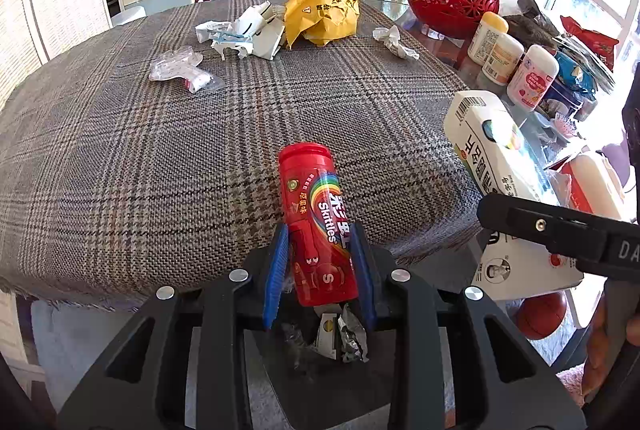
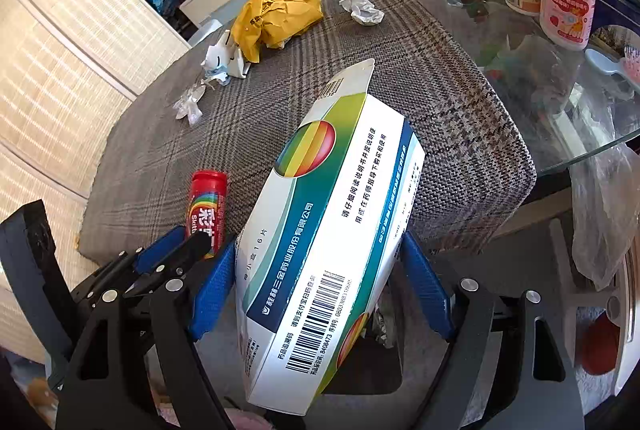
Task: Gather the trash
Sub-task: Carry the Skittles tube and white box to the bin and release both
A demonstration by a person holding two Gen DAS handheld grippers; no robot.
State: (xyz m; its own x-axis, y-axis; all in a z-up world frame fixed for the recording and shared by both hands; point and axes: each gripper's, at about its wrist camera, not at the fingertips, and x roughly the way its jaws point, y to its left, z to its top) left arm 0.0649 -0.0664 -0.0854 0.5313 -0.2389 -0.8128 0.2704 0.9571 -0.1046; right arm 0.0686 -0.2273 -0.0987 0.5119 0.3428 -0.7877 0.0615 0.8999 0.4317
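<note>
Left wrist: hand-held gripper [image 1: 320, 266] clamping Skittles tube [image 1: 316, 222], right one [image 2: 316, 286] gripping medicine box [image 2: 320, 242] (both lifted).

My left gripper [image 1: 320, 270] has blue finger pads on a black frame, and they clasp a red cylindrical Skittles tube [image 1: 316, 222] printed with a rainbow arc and white lettering. My right gripper [image 2: 316, 286], also blue-padded, clamps a white cardboard medicine box [image 2: 332, 222] with teal and green bands and a rainbow-striped ball. The woven tablecloth [image 1: 140, 157] is grey-brown plaid. On it lie a crumpled yellow paper bag [image 1: 322, 13] and white paper scraps [image 1: 240, 33], possibly with pale blue bits.
</note>
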